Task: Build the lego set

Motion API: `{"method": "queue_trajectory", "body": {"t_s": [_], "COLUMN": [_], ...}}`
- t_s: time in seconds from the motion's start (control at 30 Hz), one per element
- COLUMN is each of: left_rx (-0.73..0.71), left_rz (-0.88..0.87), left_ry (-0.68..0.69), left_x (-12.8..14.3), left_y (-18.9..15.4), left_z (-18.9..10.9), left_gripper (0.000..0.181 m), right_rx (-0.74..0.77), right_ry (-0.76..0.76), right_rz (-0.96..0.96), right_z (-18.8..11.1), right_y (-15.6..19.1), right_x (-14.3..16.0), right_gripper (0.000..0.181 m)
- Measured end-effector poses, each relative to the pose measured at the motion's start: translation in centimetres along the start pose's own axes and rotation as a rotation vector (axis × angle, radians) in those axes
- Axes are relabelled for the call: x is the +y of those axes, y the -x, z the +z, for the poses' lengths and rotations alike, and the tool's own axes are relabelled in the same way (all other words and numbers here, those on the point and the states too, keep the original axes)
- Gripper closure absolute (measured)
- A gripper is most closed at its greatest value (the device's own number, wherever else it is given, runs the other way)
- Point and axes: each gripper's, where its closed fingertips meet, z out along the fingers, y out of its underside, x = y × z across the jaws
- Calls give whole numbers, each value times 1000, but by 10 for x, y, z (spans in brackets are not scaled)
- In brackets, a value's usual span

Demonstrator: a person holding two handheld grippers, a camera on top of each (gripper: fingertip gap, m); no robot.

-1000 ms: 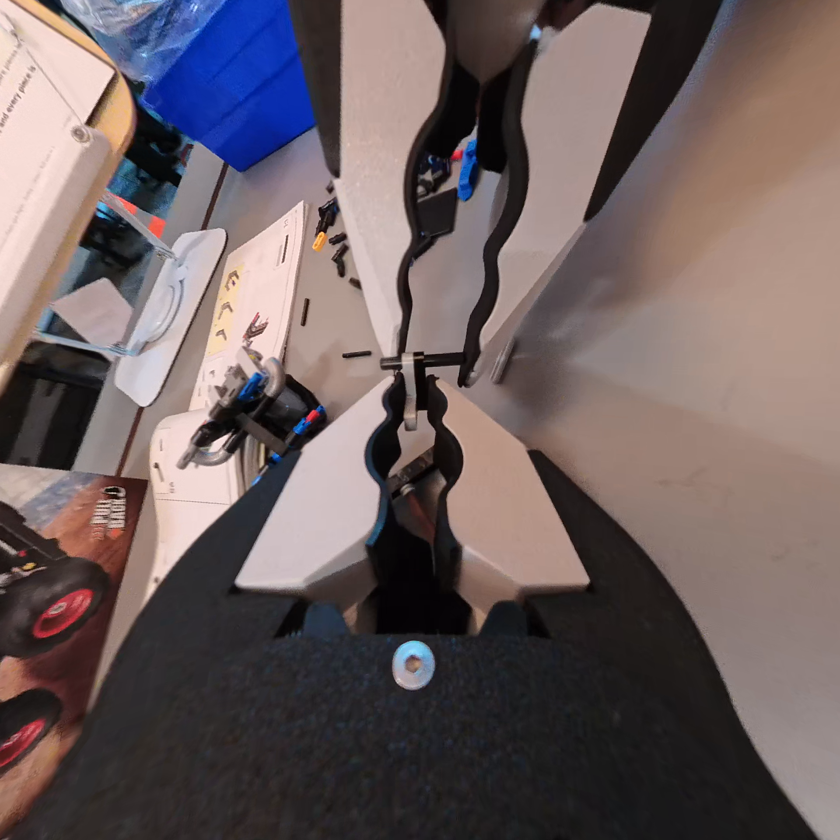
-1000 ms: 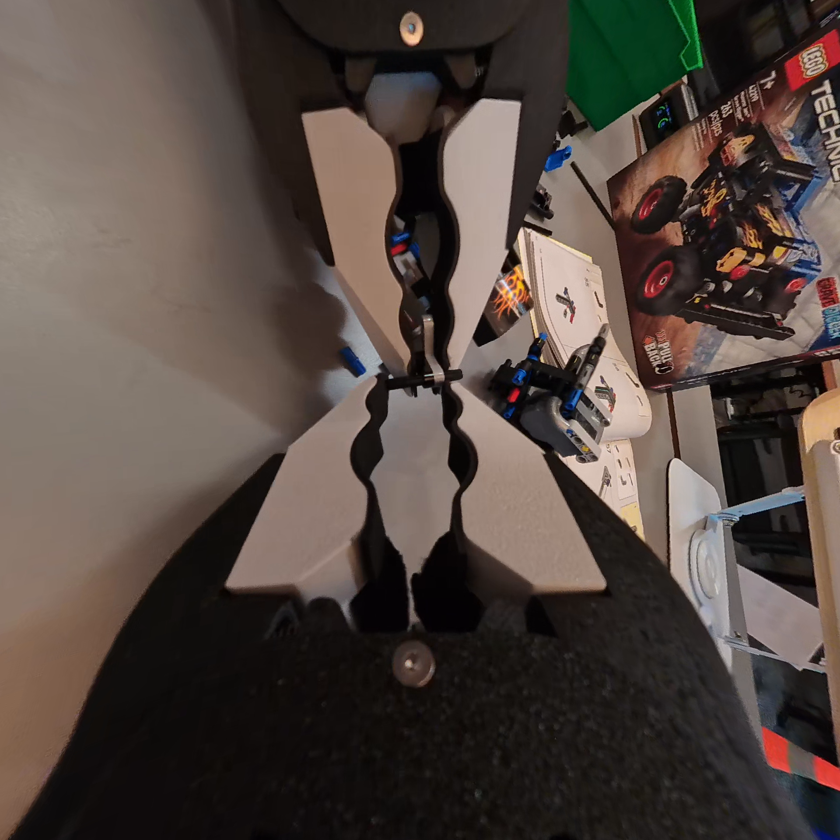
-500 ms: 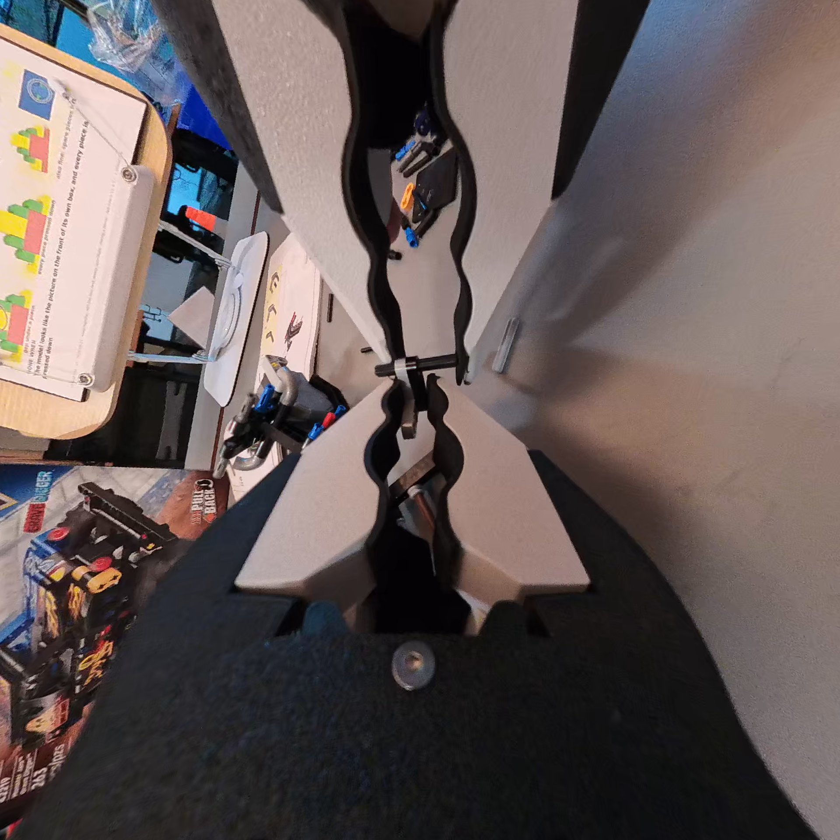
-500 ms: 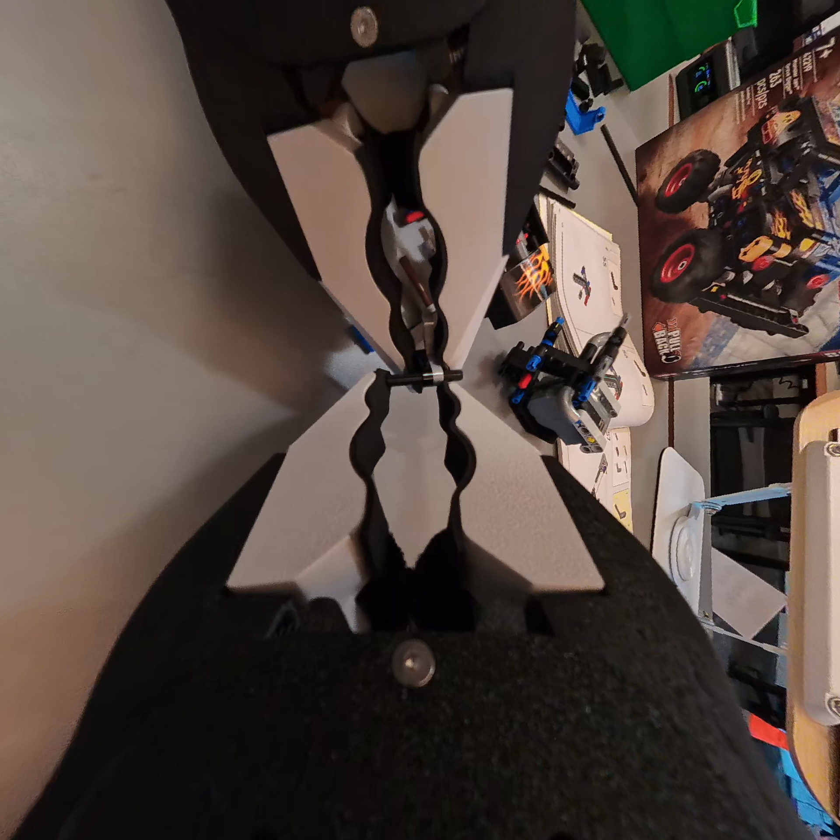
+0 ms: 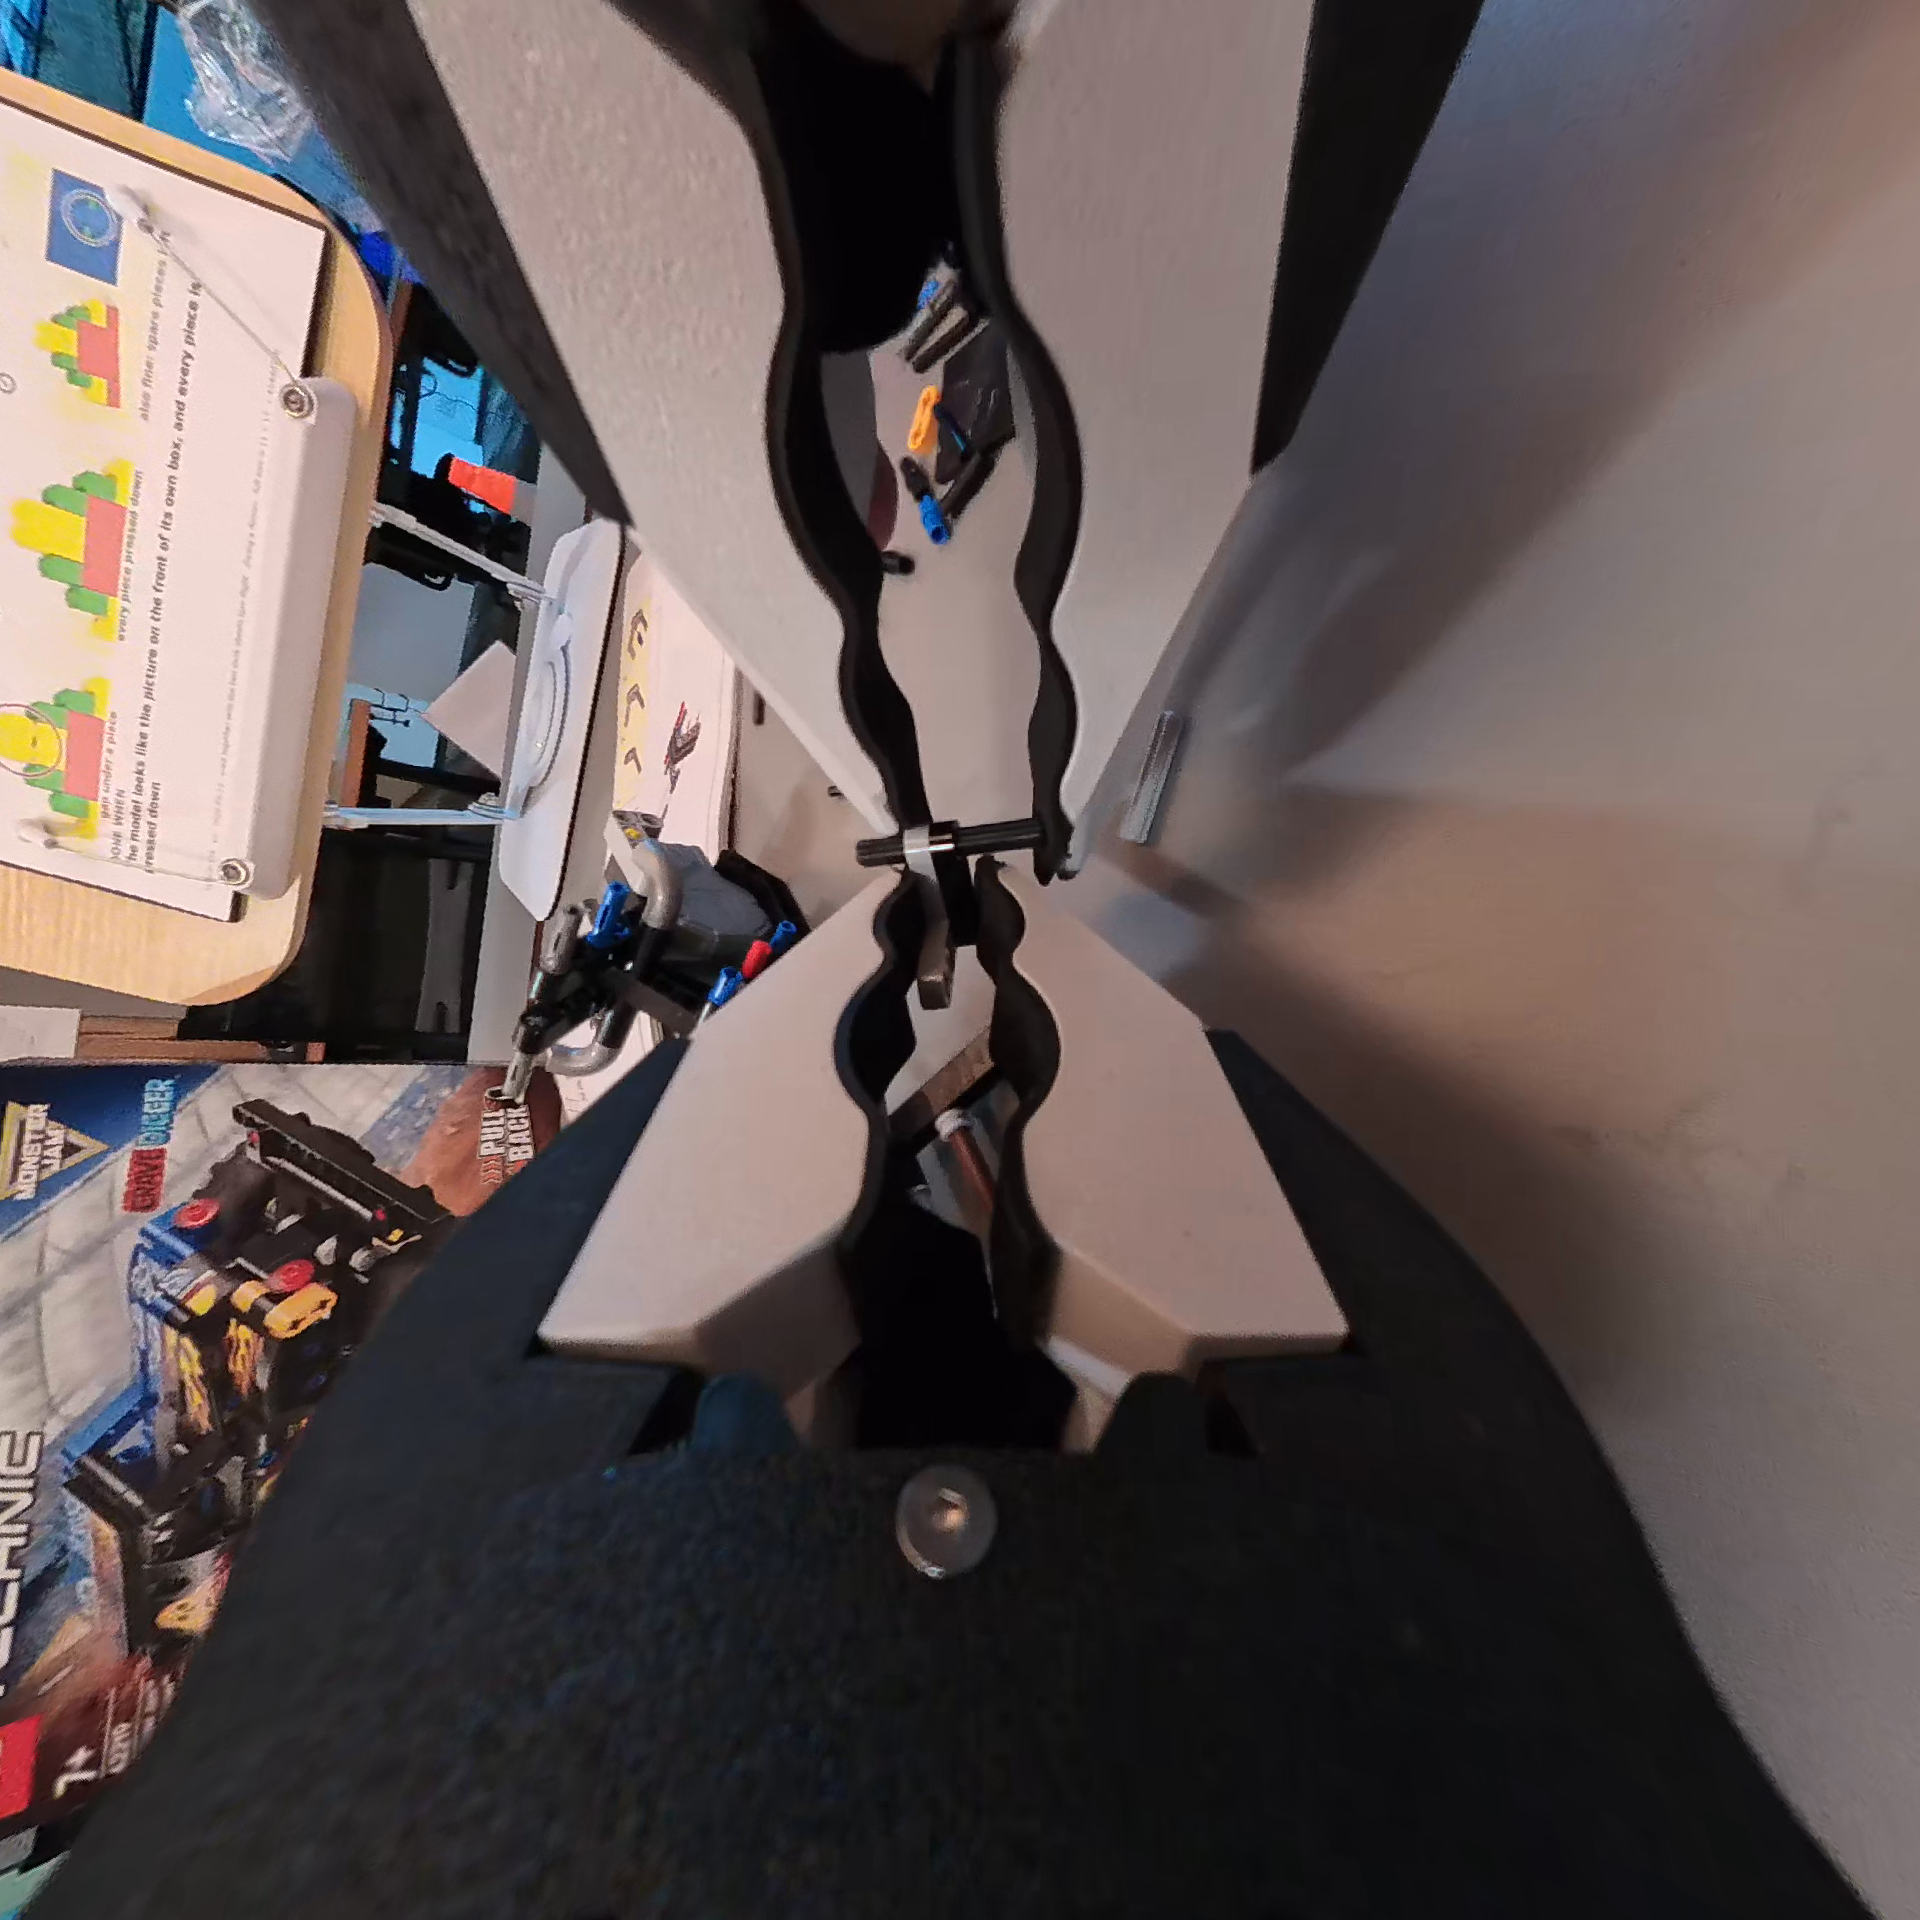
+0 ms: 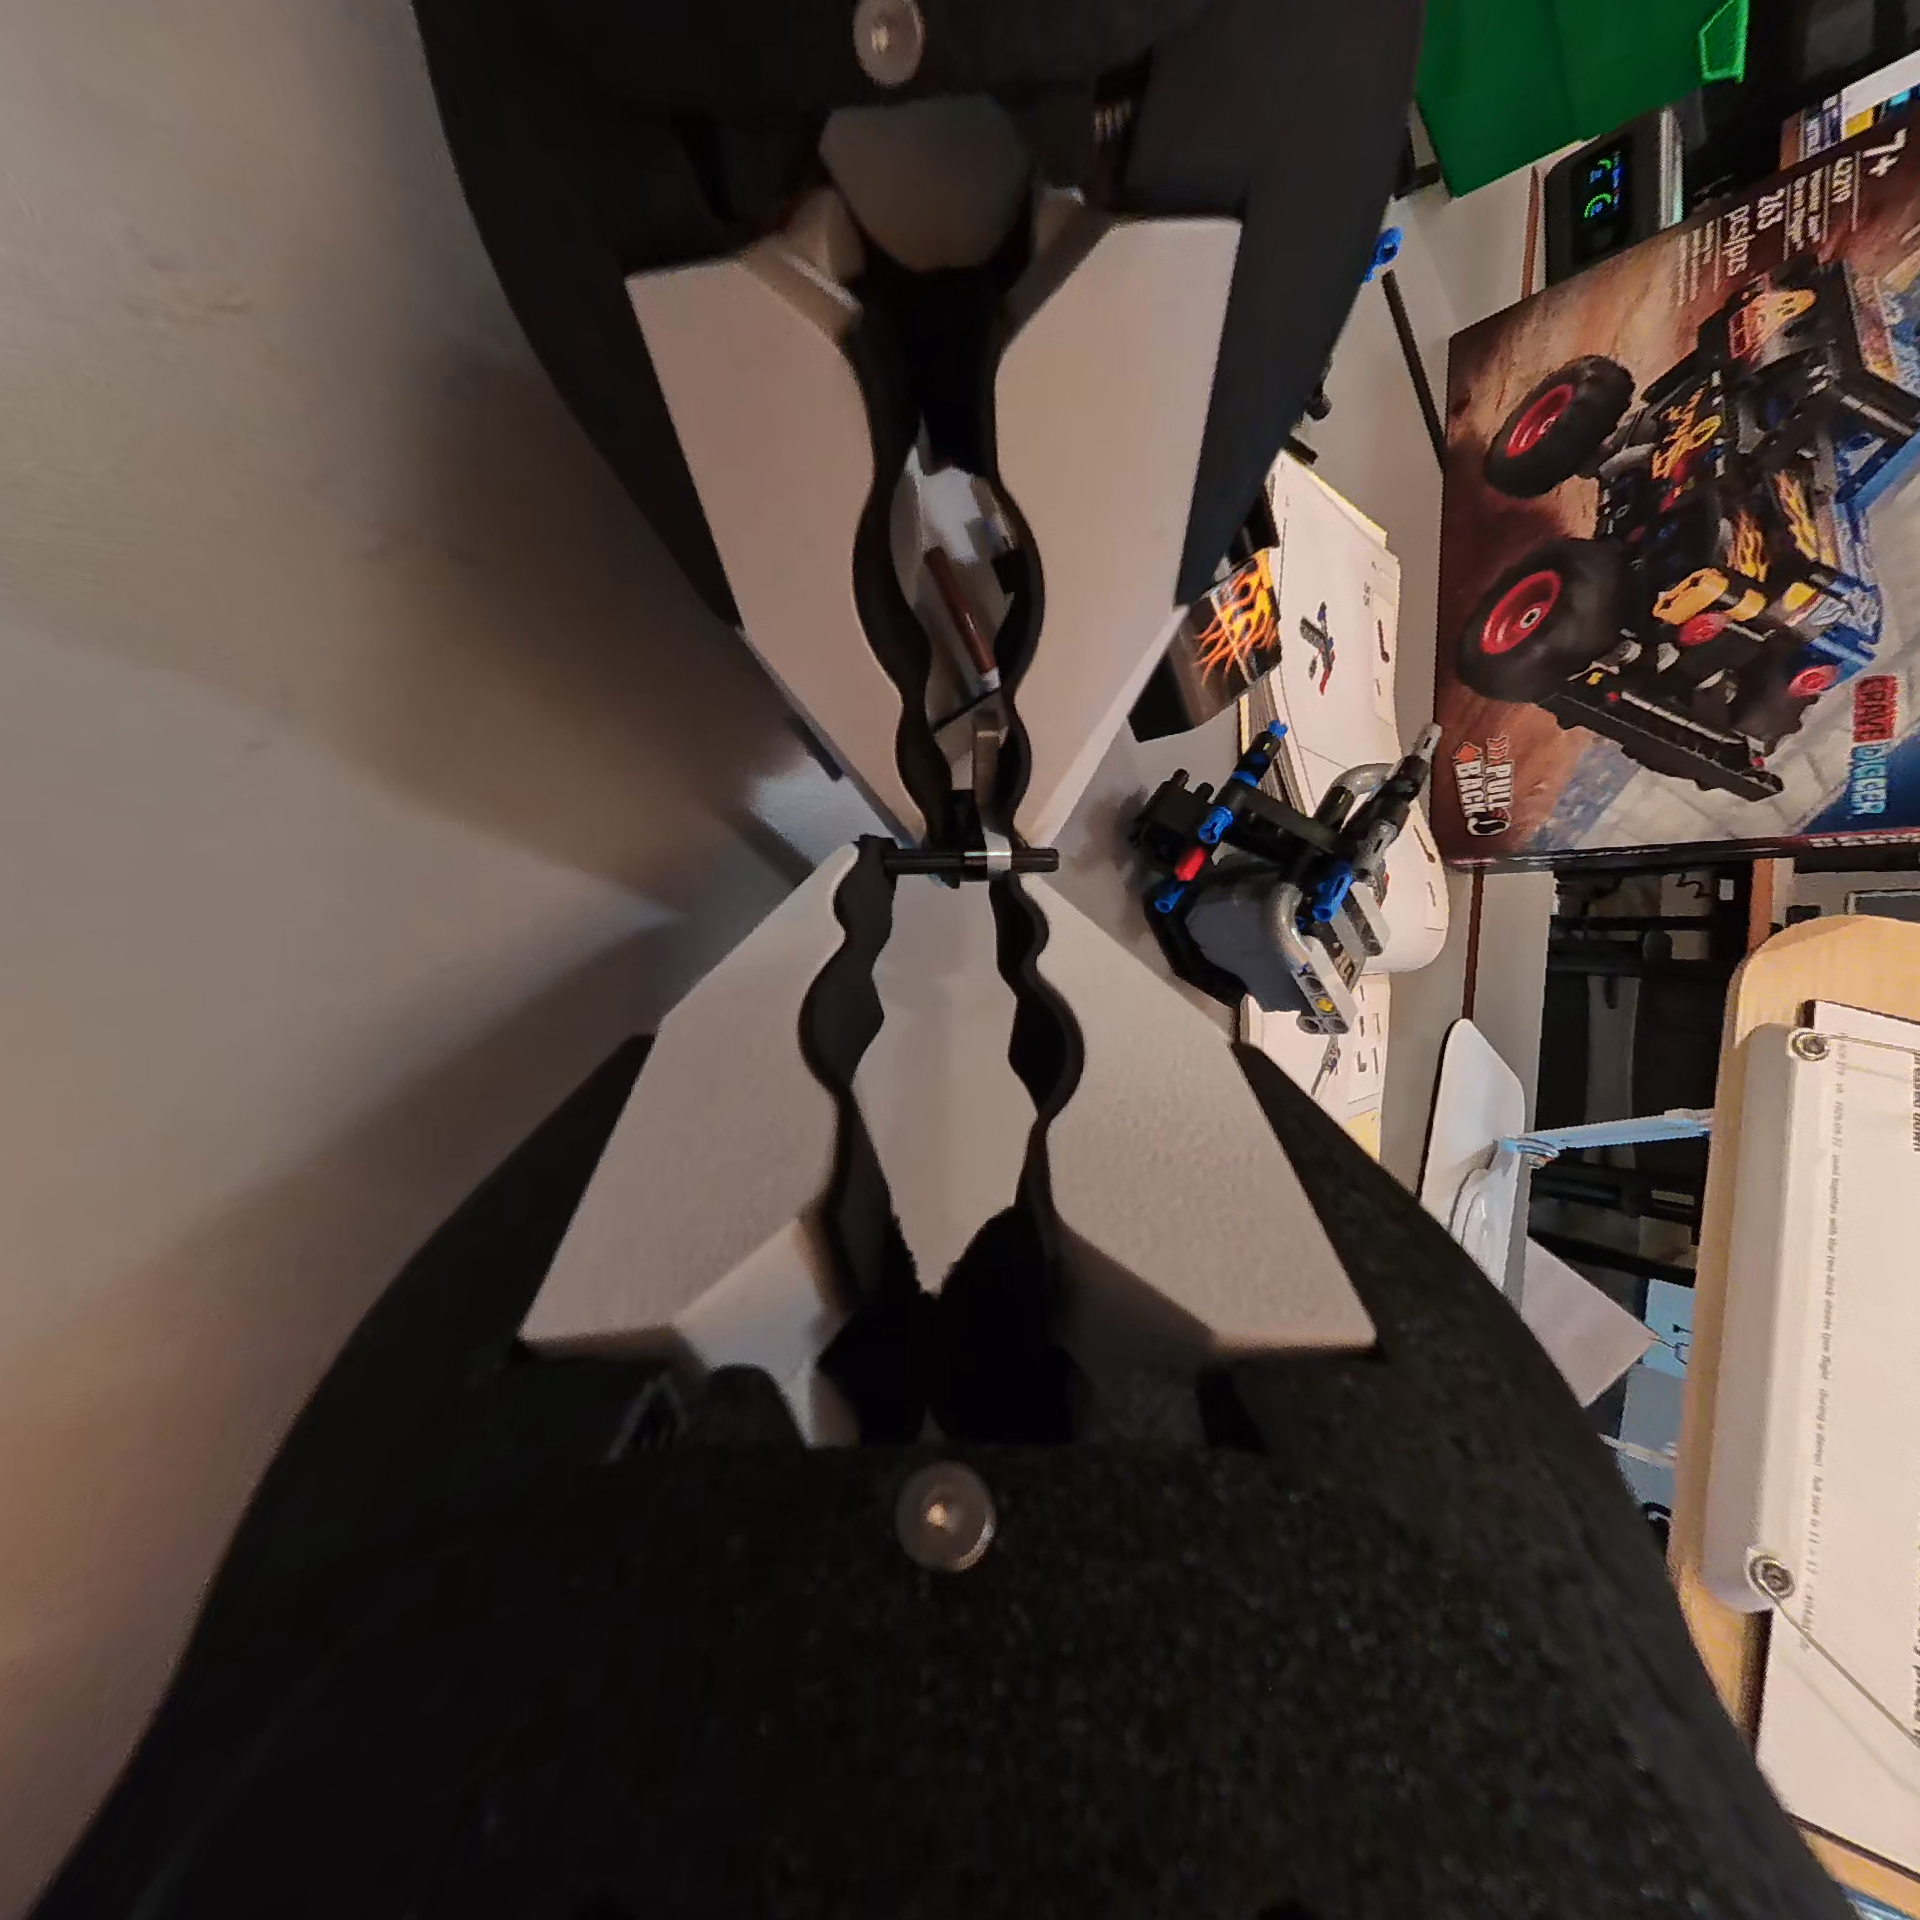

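Grey counter (image 5: 1558,1039) under two hand-held grippers meeting tip to tip over a lego axle.
Black axle (image 5: 951,842) lies crosswise in the air above the counter, threaded through a grey link (image 5: 935,961) and a black piece beside it. Left hand-held gripper (image 5: 940,914) is clamped on the link, its tips nearly together. Right hand-held gripper (image 6: 956,883) stands partly apart, the axle spanning its tips with one end against a fingertip; I cannot tell if it presses both ends. Beside them sits the part-built model (image 6: 1278,883), grey with blue and red pins, on the open booklet (image 6: 1340,623). Farther off lie the box (image 6: 1683,520), loose pins (image 5: 935,468) and a sign on a wooden board (image 5: 156,520).
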Motion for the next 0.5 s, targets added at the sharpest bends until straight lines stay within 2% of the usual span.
{"method": "queue_trajectory", "body": {"t_s": [0.5], "left_rx": [-12], "left_rz": [63], "left_ry": [31], "left_x": [2], "left_y": [-5], "left_z": [2], "left_gripper": [175], "right_rx": [-12], "right_ry": [22], "right_rz": [-13], "right_z": [3], "right_y": [4], "right_x": [2], "right_gripper": [165]}}
